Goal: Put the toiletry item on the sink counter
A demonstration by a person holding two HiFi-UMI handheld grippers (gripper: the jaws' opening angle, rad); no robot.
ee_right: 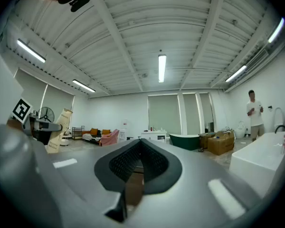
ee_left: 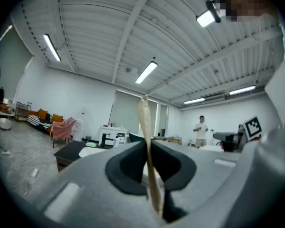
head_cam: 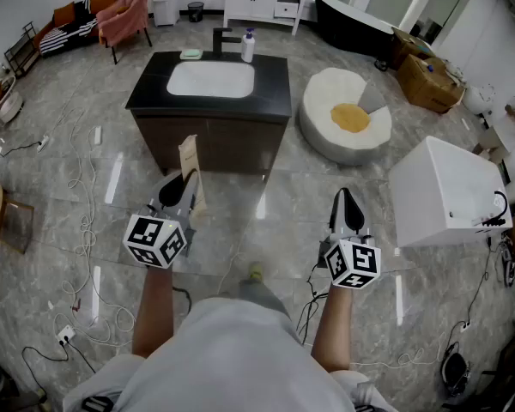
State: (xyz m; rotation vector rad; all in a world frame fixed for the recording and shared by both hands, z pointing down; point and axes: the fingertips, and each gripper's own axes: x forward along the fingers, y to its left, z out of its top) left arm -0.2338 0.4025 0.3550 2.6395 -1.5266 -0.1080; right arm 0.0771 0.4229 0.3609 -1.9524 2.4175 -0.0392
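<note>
Gripping a flat tan toothbrush packet (head_cam: 189, 155) upright is the left claw (ee_left: 147, 145) (right claw (ee_right: 140, 145) closed, empty).

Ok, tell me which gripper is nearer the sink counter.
Left. The left gripper, holding the toothbrush packet, is straight in front of the sink counter; the right gripper is off beyond its right corner.

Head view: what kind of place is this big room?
Probably a mock-up studio, not a home bathroom: a sink counter stands alone mid-room, a bathtub sits behind, loose cables trail about.
</note>
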